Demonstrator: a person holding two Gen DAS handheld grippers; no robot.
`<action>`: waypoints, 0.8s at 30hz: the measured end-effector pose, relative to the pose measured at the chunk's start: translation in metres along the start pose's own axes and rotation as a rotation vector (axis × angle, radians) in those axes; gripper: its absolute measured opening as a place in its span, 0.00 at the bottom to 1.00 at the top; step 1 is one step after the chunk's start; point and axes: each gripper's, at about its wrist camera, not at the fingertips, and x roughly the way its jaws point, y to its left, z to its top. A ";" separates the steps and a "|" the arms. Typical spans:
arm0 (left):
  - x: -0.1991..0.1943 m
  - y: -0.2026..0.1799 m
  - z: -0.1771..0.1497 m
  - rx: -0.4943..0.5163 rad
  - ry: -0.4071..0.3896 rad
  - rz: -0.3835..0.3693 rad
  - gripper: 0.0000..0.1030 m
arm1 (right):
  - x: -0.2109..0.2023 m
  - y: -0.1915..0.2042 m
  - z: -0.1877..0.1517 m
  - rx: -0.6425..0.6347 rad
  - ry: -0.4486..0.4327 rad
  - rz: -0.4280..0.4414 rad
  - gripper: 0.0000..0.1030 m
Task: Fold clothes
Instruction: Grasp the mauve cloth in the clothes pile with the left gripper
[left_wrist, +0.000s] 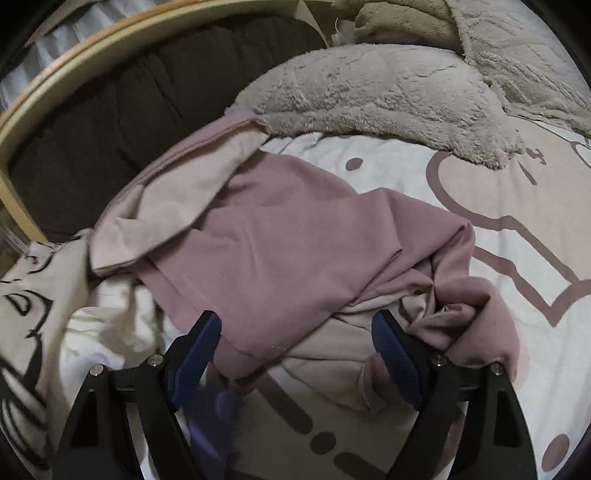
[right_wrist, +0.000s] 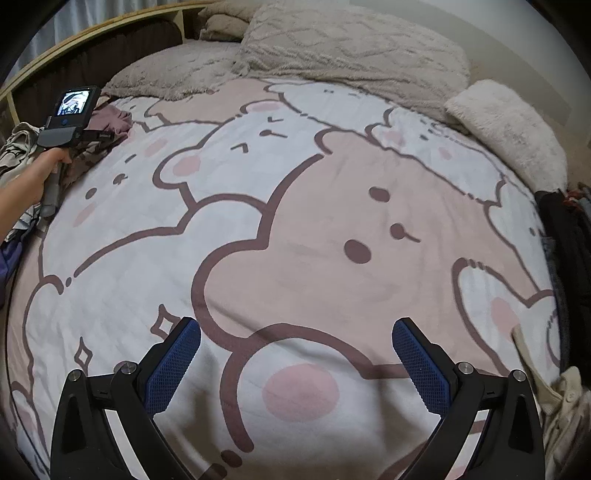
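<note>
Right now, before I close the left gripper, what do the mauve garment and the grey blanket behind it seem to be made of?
The mauve garment looks like a smooth matte knit, probably cotton jersey: soft creases, stitched hem, paler inside face. The grey blanket looks like plush fleece or faux fur, with a clumped shaggy pile. The left gripper hangs open over the garment; its pads look like blue textured rubber.

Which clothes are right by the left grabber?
The mauve-pink garment, crumpled between the open left gripper fingers; the cream printed one lies off to its left.
</note>
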 end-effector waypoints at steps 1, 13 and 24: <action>0.000 0.000 0.001 -0.001 0.004 -0.026 0.70 | 0.003 -0.001 0.000 0.008 0.008 0.004 1.00; -0.088 -0.025 -0.002 0.091 -0.182 -0.328 0.04 | -0.001 -0.004 -0.004 0.066 0.035 0.041 1.00; -0.341 -0.079 -0.098 0.397 -0.414 -0.991 0.04 | -0.105 -0.044 -0.021 0.176 -0.112 -0.060 1.00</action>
